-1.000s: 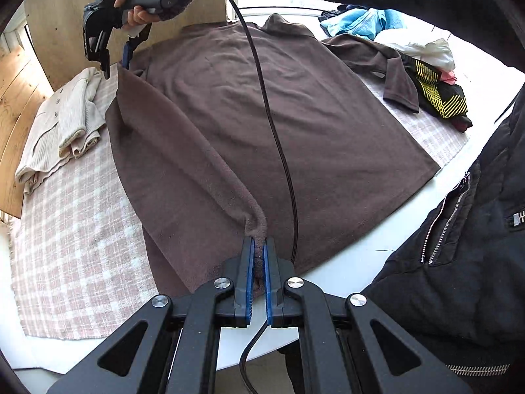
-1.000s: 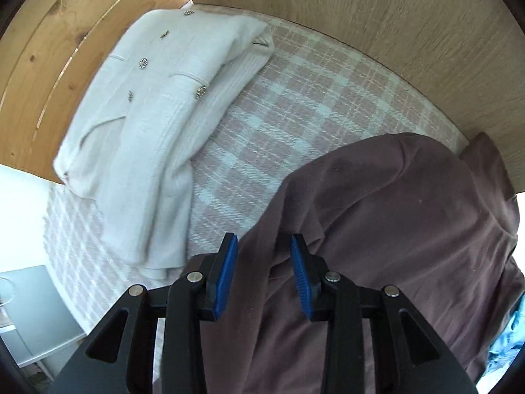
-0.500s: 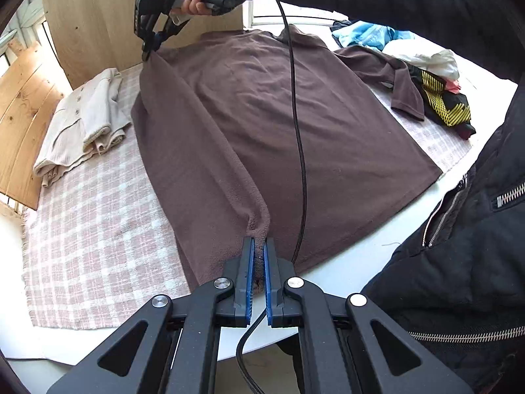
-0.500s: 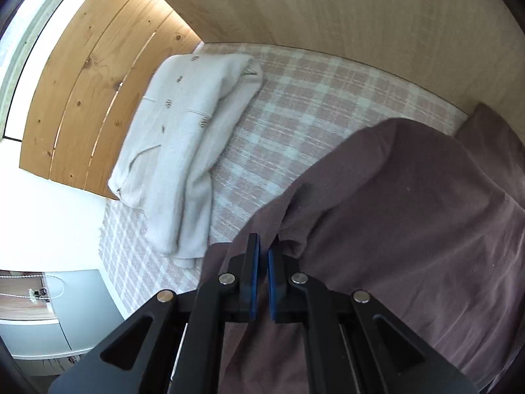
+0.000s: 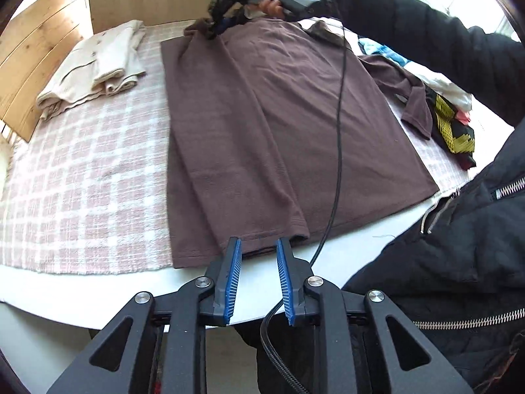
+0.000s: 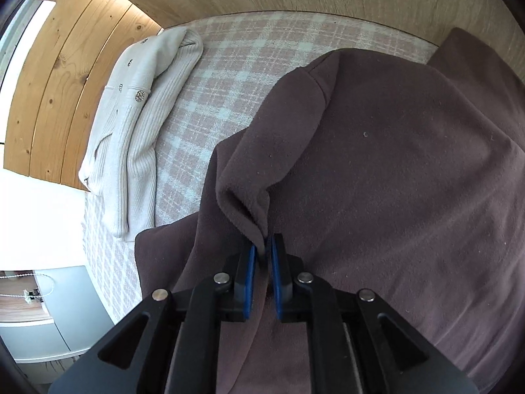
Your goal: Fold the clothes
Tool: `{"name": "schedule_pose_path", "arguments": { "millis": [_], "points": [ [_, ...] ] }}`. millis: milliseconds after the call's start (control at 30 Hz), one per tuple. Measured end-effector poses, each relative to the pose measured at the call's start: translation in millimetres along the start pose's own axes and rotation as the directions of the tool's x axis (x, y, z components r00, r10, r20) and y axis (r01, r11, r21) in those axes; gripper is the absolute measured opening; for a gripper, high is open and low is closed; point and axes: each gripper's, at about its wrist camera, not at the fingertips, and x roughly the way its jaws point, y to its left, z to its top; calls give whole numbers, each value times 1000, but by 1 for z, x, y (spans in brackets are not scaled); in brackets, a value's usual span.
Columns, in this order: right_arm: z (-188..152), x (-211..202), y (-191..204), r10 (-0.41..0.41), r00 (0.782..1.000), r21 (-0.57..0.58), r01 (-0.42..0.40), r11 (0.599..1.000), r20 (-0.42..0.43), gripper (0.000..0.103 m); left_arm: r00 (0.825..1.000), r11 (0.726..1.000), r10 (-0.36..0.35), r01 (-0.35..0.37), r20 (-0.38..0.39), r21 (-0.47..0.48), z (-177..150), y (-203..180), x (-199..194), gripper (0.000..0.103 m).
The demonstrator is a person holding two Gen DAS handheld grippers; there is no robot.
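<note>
Since the side of the shirt is now laid over, these lines tell what is different and what it means.

Brown shirt: the brown long-sleeved shirt (image 5: 295, 124) lies flat on the checked pink cloth (image 5: 82, 190), its hem at the near table edge. Its left side, which half a second ago was lifted as a ridge, is now folded inward as a long strip along the body.

Left gripper: the left gripper (image 5: 257, 246) pinched the hem corner a moment ago. Its jaws have just been opening, and now they stand apart just before the hem with nothing between them. The corner is released and lies on the shirt.

Right gripper: the right gripper (image 6: 261, 251) was open one second ago. Now its blue pads are closed on a fold of brown fabric near the shoulder, at the far end of the strip; the last small opening is not visible. In the left wrist view it is seen far away, over that shoulder.

Other sleeve: the sleeve (image 5: 403, 98) on the opposite side is spread out, not yet folded.

Beige cardigan: the beige cardigan (image 5: 95, 69) lies folded beside the shirt, apart from it.

Meaning for the task: I judge the first side fold almost finished; the far end must be released, then the other side folded.
</note>
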Motion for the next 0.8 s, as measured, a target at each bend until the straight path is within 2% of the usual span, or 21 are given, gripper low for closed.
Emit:
{"name": "schedule_pose_path", "arguments": {
  "millis": [100,167,367,500,600,700,800],
  "points": [
    [-4,-3,-1,21,1000,-1,-21,1000,3,10,997,997,73,-73,-4,2,17,16,16,21],
    [-5,-7,0,22,1000,-11,-22,1000,13,10,996,996,92,-92,22,21,38,26,22,21],
    [0,-25,14,12,997,-49,-8,999,77,29,966,967,215,-231,144,107,122,80,37,21],
    [15,-25,17,33,997,-39,-30,999,76,32,969,958,196,-222,147,183,179,116,66,21],
    [24,-24,7,91,994,23,-92,995,68,32,977,948,150,-186,154,257,213,130,86,21],
    [33,-26,-2,123,990,68,-128,990,67,32,984,927,92,-140,149,349,235,132,103,21],
    [47,-12,-1,107,994,81,-109,991,33,32,990,899,44,-96,131,428,249,130,118,26]
  ]
}}
